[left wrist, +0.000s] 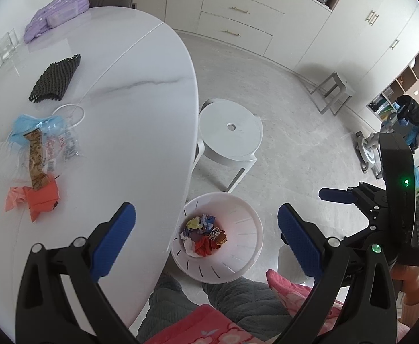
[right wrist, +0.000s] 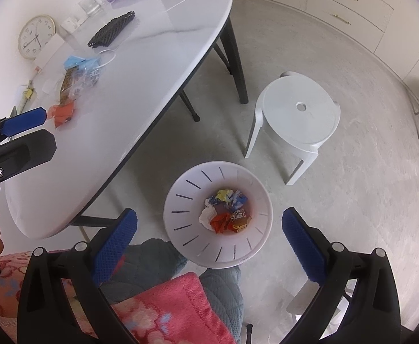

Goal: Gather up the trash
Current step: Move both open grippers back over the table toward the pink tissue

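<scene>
Pale stone floor lies under my right claw (right wrist: 209, 240), which hangs spread wide and empty straight over the white bin (right wrist: 255, 189), crumpled wrappers (right wrist: 226, 212) already at its bottom. My left claw (left wrist: 206, 240) is wide and empty too, over the table's edge (left wrist: 163, 172). What's left, a long brown wrapper (left wrist: 37, 157) among clear plastic and an orange scrap (left wrist: 41, 197), sits well off to that claw's left, its long axis running away from me along the tabletop. Risk, as I judge it: pinching it end-on could let it slip, or drag the plastic along.
</scene>
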### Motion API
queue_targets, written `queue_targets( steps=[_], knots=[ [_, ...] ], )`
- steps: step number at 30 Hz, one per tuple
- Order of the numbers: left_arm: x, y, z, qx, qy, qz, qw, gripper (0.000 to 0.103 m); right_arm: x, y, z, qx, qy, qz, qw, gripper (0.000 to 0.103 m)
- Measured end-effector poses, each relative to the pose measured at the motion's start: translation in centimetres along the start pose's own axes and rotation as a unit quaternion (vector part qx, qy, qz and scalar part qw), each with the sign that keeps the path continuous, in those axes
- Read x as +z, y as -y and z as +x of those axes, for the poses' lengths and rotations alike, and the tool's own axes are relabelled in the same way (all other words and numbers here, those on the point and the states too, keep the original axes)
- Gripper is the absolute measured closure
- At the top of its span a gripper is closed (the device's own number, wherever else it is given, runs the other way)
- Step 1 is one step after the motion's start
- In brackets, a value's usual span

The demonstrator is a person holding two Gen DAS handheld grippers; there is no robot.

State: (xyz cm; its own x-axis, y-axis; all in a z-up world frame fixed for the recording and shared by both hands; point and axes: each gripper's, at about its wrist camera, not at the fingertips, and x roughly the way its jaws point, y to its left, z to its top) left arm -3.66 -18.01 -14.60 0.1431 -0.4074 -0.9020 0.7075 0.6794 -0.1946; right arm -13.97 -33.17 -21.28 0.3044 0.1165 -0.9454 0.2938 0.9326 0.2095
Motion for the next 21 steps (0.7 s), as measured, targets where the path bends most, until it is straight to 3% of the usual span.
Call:
queue_targets(
  steps=[9, 15, 21],
  knots=[
    [-0.6, -3.5, -1.1, 0.014, 0.008, -0.030, 0.9994, 0.008, 1.7, -2.4, 0.6, 0.005, 0.005, -0.012, 1.000, 0.003],
    [-1.5, -9.1, -2.5, 0.033, 0.014, -0.093, 0.9950, 0.008, 3.5, -6.3, 1.7, 0.013, 0.002, -0.042, 0.999, 0.003],
    [-3.1, -15.8, -4.0, 0.047, 0.027, -0.167, 0.9844, 0.008, 5.8, -11.2, 3.0, 0.024, 0.003, -0.078, 0.997, 0.003]
  ],
)
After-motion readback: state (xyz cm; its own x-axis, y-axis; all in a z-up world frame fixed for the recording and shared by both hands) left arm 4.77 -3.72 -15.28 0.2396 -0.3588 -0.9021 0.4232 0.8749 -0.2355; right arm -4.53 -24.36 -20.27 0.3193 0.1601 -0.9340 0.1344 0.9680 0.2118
